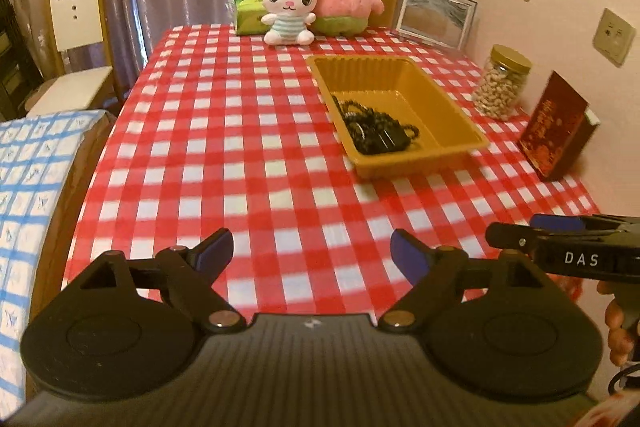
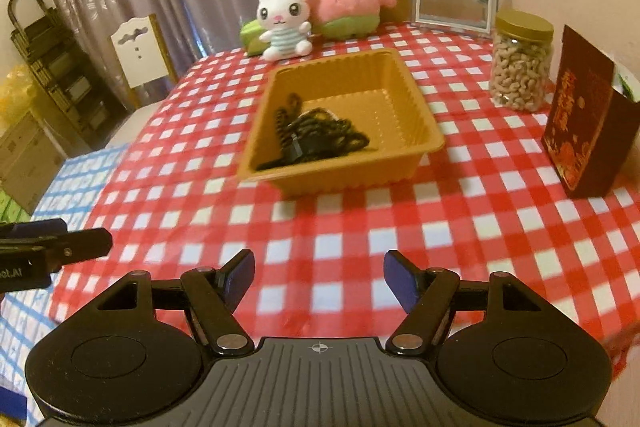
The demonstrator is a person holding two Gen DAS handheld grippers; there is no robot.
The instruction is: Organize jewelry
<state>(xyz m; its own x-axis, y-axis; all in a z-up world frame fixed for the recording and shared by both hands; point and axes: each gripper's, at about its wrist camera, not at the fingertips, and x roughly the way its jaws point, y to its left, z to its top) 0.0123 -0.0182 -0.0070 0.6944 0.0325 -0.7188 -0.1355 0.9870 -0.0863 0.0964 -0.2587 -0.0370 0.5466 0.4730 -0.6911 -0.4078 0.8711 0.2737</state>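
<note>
Jewelry (image 2: 316, 137) is lying tangled in the tray (image 2: 424, 131), looking light and limp, best pinched at a strand; both grippers' jaws are standing released.

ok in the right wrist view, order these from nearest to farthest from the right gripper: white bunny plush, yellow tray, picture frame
From the right gripper:
1. yellow tray, straight ahead at mid-table, dark beaded jewelry inside.
2. white bunny plush, beyond the tray, slightly left.
3. picture frame, at the table's far edge, to the right.

Red-and-white checked tablecloth (image 2: 360, 227); mustard tray (image 2: 420, 131); black jewelry (image 2: 320, 139).
</note>
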